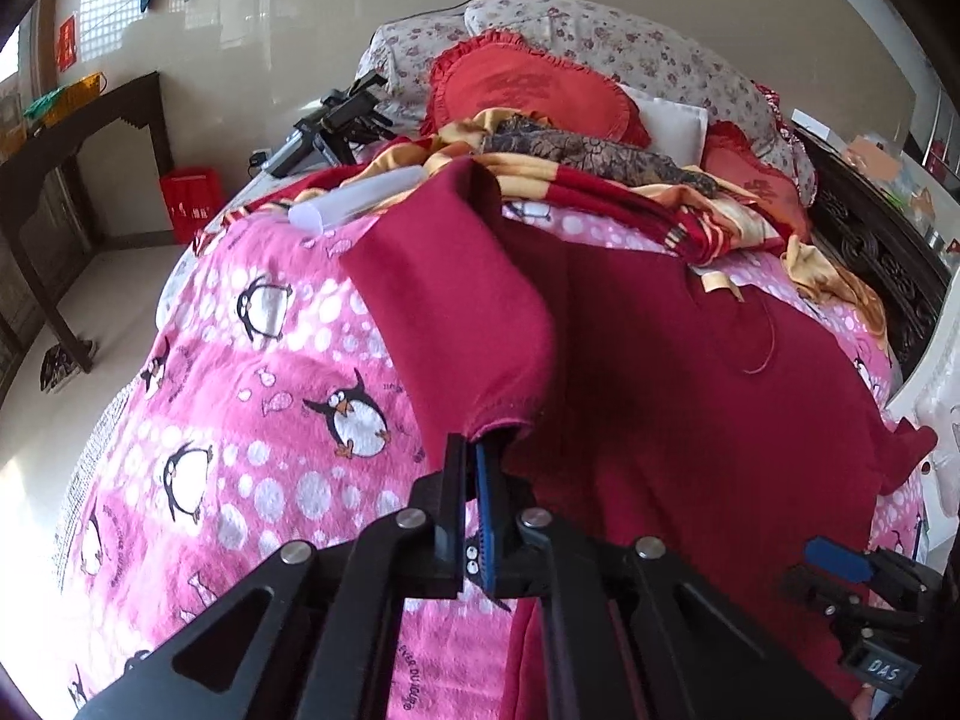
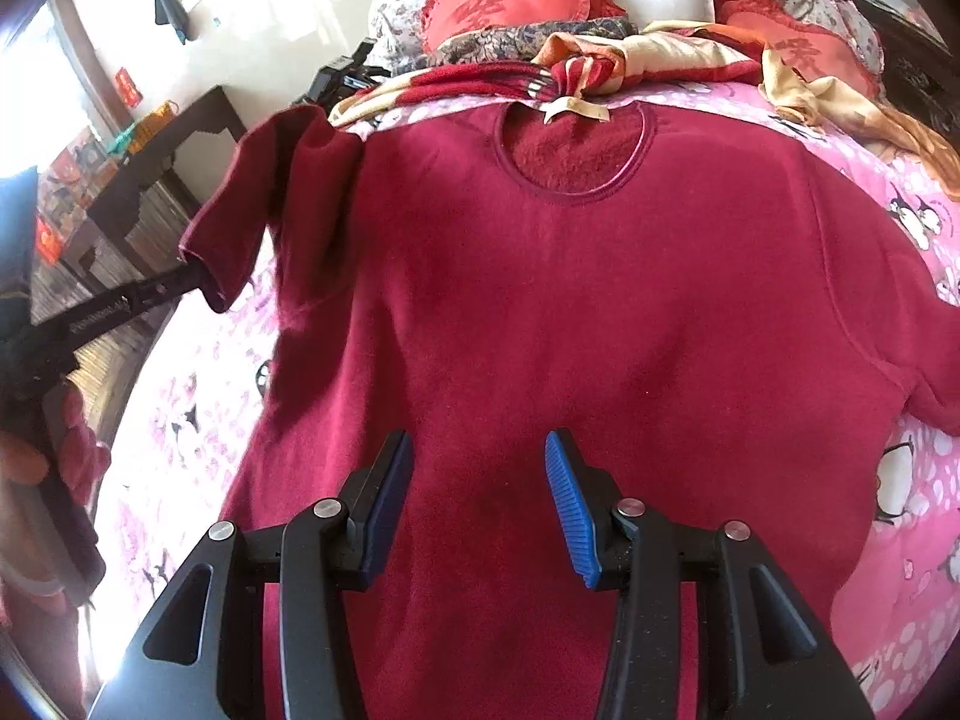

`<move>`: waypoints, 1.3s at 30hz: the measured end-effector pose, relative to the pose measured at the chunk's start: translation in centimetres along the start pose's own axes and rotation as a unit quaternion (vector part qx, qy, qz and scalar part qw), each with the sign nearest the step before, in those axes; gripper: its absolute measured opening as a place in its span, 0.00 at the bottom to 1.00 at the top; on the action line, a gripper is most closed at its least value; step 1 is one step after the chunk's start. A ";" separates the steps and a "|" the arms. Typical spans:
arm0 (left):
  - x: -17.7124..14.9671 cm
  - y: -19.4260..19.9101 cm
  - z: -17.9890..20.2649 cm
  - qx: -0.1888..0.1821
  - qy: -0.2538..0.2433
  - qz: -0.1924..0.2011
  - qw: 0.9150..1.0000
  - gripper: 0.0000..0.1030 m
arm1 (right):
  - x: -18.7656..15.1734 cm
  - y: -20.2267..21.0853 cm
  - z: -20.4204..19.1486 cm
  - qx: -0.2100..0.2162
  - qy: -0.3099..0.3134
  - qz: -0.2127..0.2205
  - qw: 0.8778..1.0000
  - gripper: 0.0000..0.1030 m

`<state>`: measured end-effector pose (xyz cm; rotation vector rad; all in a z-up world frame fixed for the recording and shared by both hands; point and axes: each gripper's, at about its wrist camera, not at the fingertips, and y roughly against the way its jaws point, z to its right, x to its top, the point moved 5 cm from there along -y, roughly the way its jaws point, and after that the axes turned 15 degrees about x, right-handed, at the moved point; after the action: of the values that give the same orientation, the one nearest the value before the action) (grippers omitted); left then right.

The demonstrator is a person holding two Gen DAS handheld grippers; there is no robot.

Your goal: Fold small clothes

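We see a dark red shirt (image 2: 540,312) lying front up on the bed (image 1: 252,360), its round collar toward the head end where the red cushions (image 2: 510,3) sit. Our left gripper (image 1: 471,450) is clamped on the cuff of one short sleeve (image 1: 456,300) and holds it lifted off the pink penguin blanket (image 2: 918,228), near the bed's left edge. Our right gripper (image 2: 478,468) hangs over the lower middle of the shirt with its jaws spread apart, holding nothing.
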<state>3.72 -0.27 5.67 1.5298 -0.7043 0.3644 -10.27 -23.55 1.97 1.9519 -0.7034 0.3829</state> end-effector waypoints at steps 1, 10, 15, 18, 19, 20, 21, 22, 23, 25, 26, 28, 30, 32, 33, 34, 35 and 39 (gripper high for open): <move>-0.2 -0.3 -0.1 -0.003 0.001 -0.006 1.000 0.03 | 0.2 0.0 -0.2 0.005 0.000 0.003 1.000 0.16; -2.7 -1.4 -1.9 -0.014 0.024 -0.035 0.999 0.48 | 3.5 -3.2 -5.1 0.131 -0.009 0.018 0.991 0.22; -4.2 -2.1 -4.2 0.005 0.031 -0.045 0.998 0.52 | 5.4 -7.1 -7.8 0.160 -0.011 0.006 0.987 0.22; -5.0 -2.8 -5.3 0.011 0.035 -0.057 0.998 0.52 | 6.2 -9.9 -9.0 0.163 -0.013 -0.007 0.986 0.22; -5.3 -3.2 -5.7 0.014 0.040 -0.061 0.997 0.53 | 6.3 -10.5 -9.1 0.165 -0.014 -0.009 0.986 0.22; -5.5 -3.4 -5.9 0.014 0.044 -0.064 0.997 0.53 | 6.5 -11.4 -9.5 0.167 -0.017 -0.012 0.986 0.22; -5.7 -3.5 -6.1 0.013 0.048 -0.068 0.996 0.53 | 6.6 -12.4 -9.7 0.168 -0.019 -0.015 0.986 0.22; -5.8 -3.7 -6.3 0.012 0.052 -0.072 0.996 0.53 | 6.8 -13.3 -9.9 0.167 -0.021 -0.020 0.986 0.22; -6.0 -3.9 -6.4 0.011 0.055 -0.074 0.996 0.53 | 6.9 -14.3 -10.0 0.166 -0.023 -0.026 0.986 0.21; -6.2 -4.0 -6.5 0.012 0.055 -0.075 0.996 0.53 | 7.2 -15.5 -10.2 0.159 -0.021 -0.026 0.987 0.00; -6.2 -4.1 -6.5 0.013 0.054 -0.075 0.996 0.53 | 7.5 -15.7 -10.2 0.152 -0.019 -0.023 0.988 0.00; -6.2 -4.1 -6.5 0.014 0.052 -0.073 0.996 0.53 | 8.1 -14.8 -9.9 0.153 -0.018 -0.001 0.988 0.00; -6.3 -4.1 -6.4 0.017 0.053 -0.071 0.996 0.53 | 8.8 -12.9 -9.7 0.155 -0.010 0.022 0.988 0.00; -6.3 -4.0 -6.3 0.020 0.056 -0.071 0.996 0.53 | 9.5 -9.9 -9.7 0.159 0.005 0.042 0.986 0.00; -6.3 -3.9 -6.1 0.018 0.059 -0.072 0.996 0.53 | 9.8 -8.5 -9.6 0.160 0.010 0.048 0.986 0.00; -6.2 -3.8 -5.9 0.015 0.061 -0.072 0.995 0.53 | 10.1 -7.0 -9.4 0.160 0.017 0.054 0.986 0.00; -6.1 -3.5 -5.7 0.009 0.064 -0.071 0.995 0.53 | 10.4 -5.5 -9.3 0.156 0.026 0.061 0.986 0.00; -5.4 -2.3 -4.3 -0.001 0.063 -0.058 0.996 0.53 | 11.1 0.4 -7.5 0.131 0.049 0.084 0.987 0.00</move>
<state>1.89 5.00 0.90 1.5251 -0.5144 0.3680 -1.58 -20.47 11.72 2.1071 -0.7889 0.7008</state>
